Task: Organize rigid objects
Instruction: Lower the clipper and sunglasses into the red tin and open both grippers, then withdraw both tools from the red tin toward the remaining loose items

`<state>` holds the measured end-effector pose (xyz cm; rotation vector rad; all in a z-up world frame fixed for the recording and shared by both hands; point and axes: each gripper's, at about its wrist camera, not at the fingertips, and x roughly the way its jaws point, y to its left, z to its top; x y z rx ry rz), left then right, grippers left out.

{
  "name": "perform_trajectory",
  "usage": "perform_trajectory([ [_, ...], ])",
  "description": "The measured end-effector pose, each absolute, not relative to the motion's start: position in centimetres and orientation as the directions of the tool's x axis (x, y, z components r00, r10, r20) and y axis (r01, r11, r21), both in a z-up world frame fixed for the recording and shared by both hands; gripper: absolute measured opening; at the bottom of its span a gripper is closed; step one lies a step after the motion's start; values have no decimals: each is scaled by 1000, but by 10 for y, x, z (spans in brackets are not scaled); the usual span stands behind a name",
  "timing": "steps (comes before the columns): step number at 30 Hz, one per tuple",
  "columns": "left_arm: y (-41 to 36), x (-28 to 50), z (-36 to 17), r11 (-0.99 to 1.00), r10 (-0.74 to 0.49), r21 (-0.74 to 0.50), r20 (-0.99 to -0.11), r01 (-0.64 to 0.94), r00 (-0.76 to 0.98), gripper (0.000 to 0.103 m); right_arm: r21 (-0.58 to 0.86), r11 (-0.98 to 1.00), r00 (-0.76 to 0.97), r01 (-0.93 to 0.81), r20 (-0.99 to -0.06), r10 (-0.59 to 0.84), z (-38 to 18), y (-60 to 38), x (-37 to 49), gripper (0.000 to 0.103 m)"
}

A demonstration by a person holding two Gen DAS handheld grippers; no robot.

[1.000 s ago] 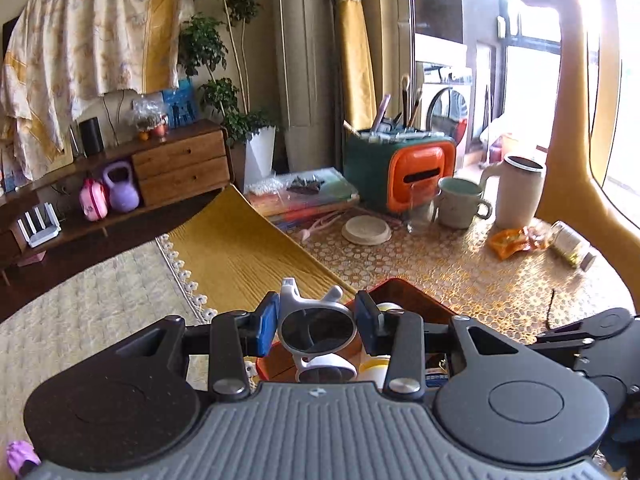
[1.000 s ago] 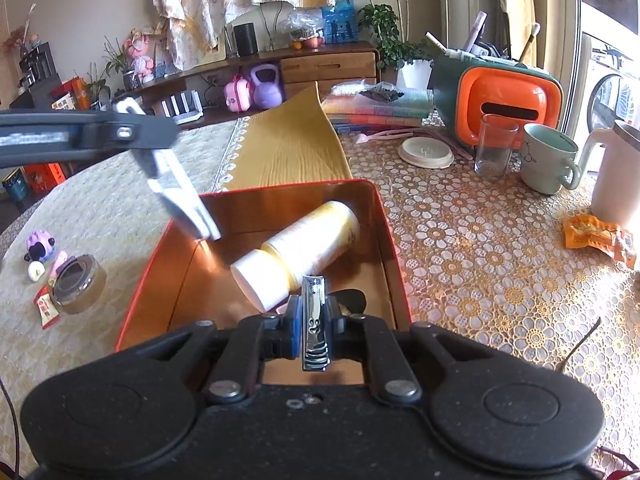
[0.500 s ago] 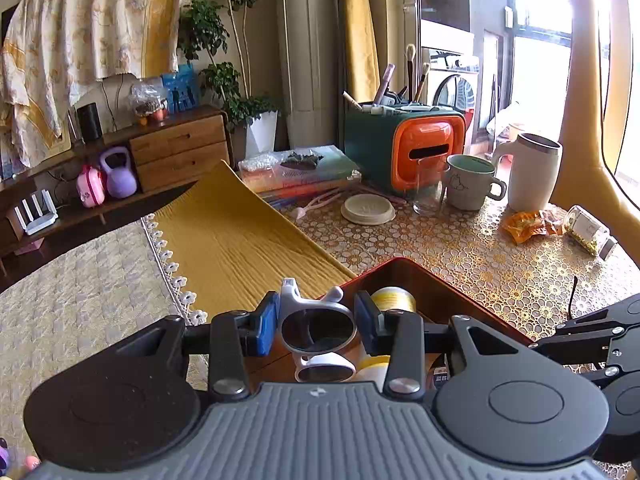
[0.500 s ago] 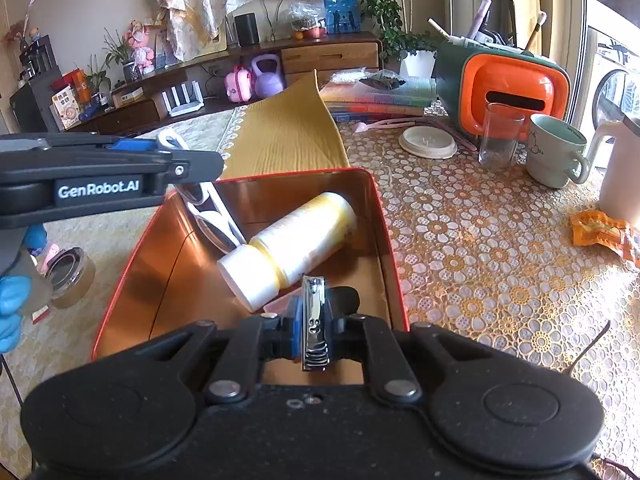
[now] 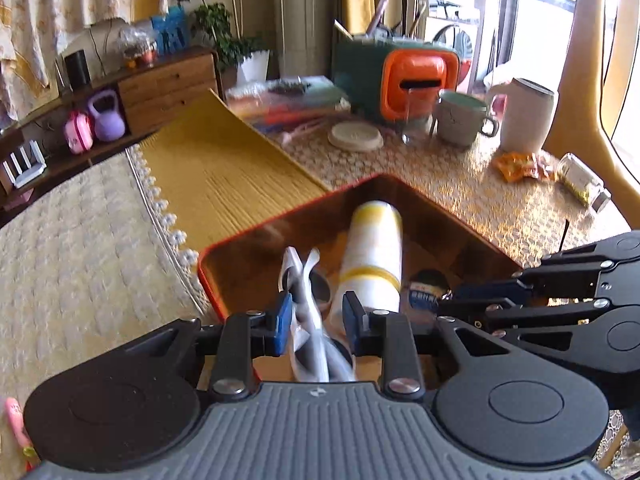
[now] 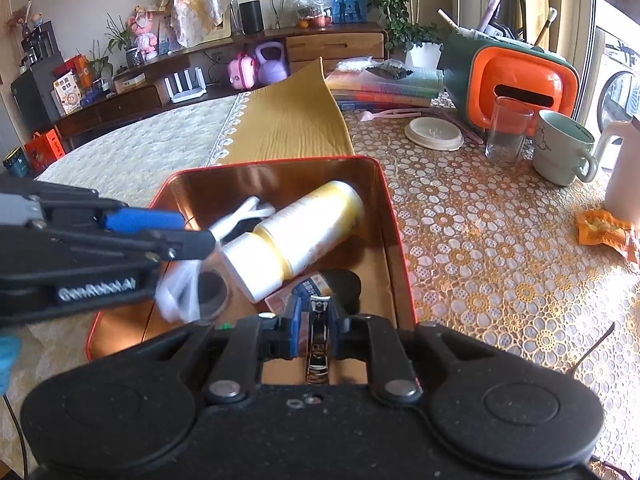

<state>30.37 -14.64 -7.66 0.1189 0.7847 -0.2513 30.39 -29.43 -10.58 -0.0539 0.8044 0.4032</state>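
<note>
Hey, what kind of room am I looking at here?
Most likely a home living or dining room: a table with a floral lace cloth, a wooden sideboard with toys and a houseplant, plus a mug.

- The left gripper (image 5: 313,318) tilts downward, its blue pads (image 5: 282,322) set apart and its jaws closing; blurred white glasses (image 5: 308,308) lie loose between them.
- In the right wrist view the left gripper (image 6: 192,236) reaches in from the left edge.
- The right gripper (image 6: 317,326) also tilts downward, jaws narrow and just opening, a metal nail clipper (image 6: 318,332) between them.
- A blue-gloved hand (image 6: 8,364) shows at the left edge.
</note>
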Motion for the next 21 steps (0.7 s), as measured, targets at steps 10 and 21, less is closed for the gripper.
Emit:
perform_trajectory([
  [10,-144,289,-76,956,-224,-36,-726,290,650,27,134,917,623,-376,-696,357,-99,-301,291,30],
  [21,-127,253,-55,954,-258,-74,-701,292,665,28,171,904,639,-391,-656,401,-74,-295,257,46],
])
